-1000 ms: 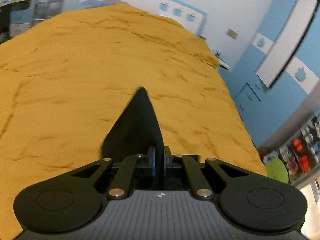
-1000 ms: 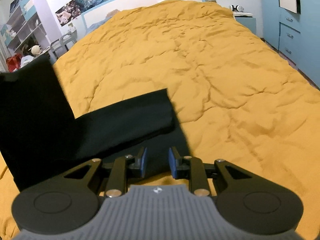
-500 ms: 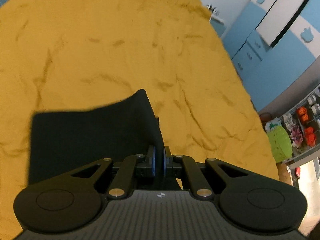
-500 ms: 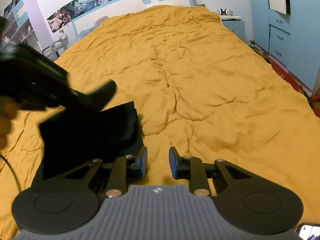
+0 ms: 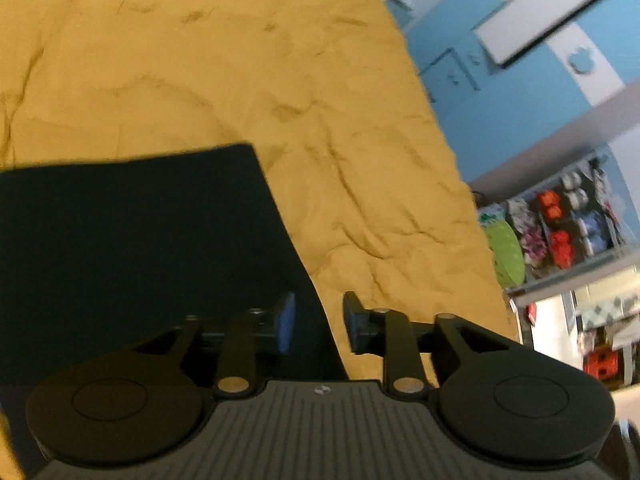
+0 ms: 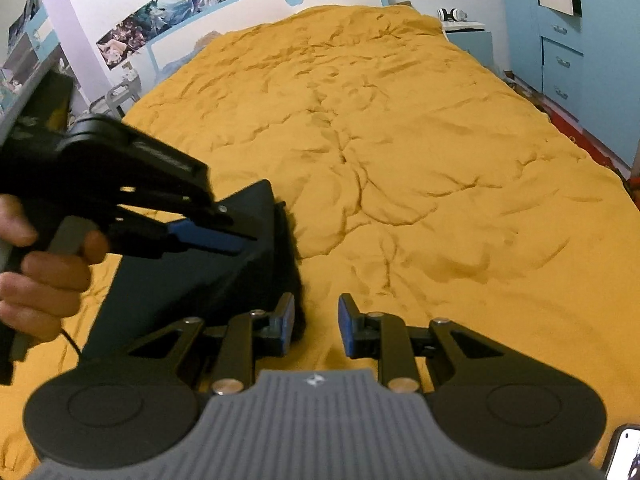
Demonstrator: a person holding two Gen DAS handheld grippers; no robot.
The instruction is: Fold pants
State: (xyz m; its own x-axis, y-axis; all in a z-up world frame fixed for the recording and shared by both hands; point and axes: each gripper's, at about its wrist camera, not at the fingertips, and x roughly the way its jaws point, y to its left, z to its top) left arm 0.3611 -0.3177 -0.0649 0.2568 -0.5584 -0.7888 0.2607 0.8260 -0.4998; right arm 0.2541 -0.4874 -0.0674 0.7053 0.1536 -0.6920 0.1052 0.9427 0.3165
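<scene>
Your right gripper sits nearest, its blue-padded jaws apart with nothing between them, hovering just off the right edge of the pants. Your left gripper is released too: its jaws stand wide, one over the dark cloth and one over the bedspread, with the pants' right edge running between them. Neither tool grips anything, so judge this as the moment between folds, with the cloth laid down and free.

The pants lie as a dark, roughly rectangular stack on the near left part of the bed, with a clean far corner in the left wrist view. In the right wrist view a loose layer seems to jut past the right side, though the dark cloth makes that hard to read.

To do the next bit well, check that edge first. If a layer does stick out, tuck it flush before you take a new hold. Bring the jaws in low and level with the bedspread, so you pick up every layer at the edge and none of the yellow bedspread. Keep both grippers on matching corners, so the fold lands square.

Beyond the pants the yellow bedspread is rumpled but bare up to the headboard, so there is room to work away from you.
</scene>
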